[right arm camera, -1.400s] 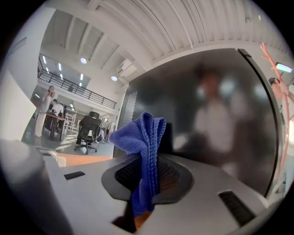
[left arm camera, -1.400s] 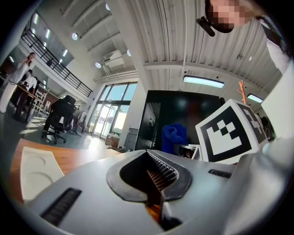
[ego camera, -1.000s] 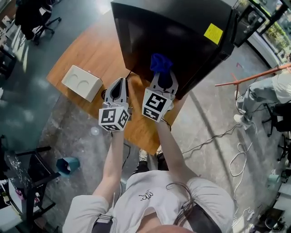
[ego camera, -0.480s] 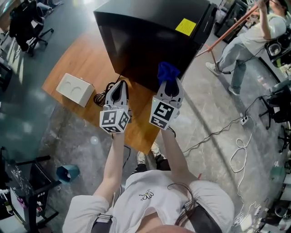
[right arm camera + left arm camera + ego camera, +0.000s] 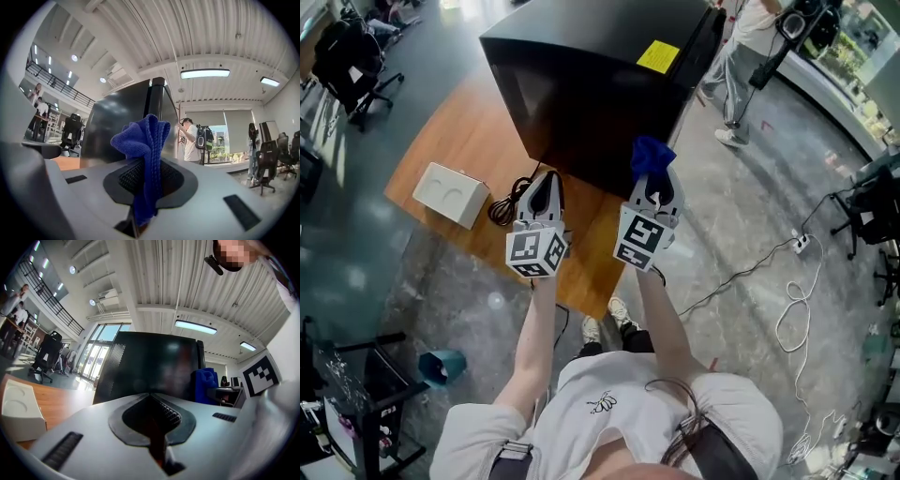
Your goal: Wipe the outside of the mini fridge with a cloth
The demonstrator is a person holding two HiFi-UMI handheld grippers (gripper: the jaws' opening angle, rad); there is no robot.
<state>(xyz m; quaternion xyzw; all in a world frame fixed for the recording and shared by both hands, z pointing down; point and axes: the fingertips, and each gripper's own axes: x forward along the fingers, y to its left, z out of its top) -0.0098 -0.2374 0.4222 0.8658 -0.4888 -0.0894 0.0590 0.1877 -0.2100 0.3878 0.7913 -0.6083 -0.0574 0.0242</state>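
The black mini fridge stands on a wooden table and has a yellow sticker on top. My right gripper is shut on a bunched blue cloth, held up at the fridge's near right corner. Whether the cloth touches the fridge I cannot tell. In the right gripper view the cloth sticks up from the right gripper in front of the fridge. My left gripper is shut on nothing, just before the fridge's front. In the left gripper view the left gripper faces the fridge.
A white box and a coiled black cable lie on the table left of my left gripper. A person stands on the floor beyond the fridge's right side. Loose cables trail over the floor at right.
The cloth in my right gripper has slid from the fridge's dark face to its near right corner. The left gripper stayed alongside. The person in the background has moved left.
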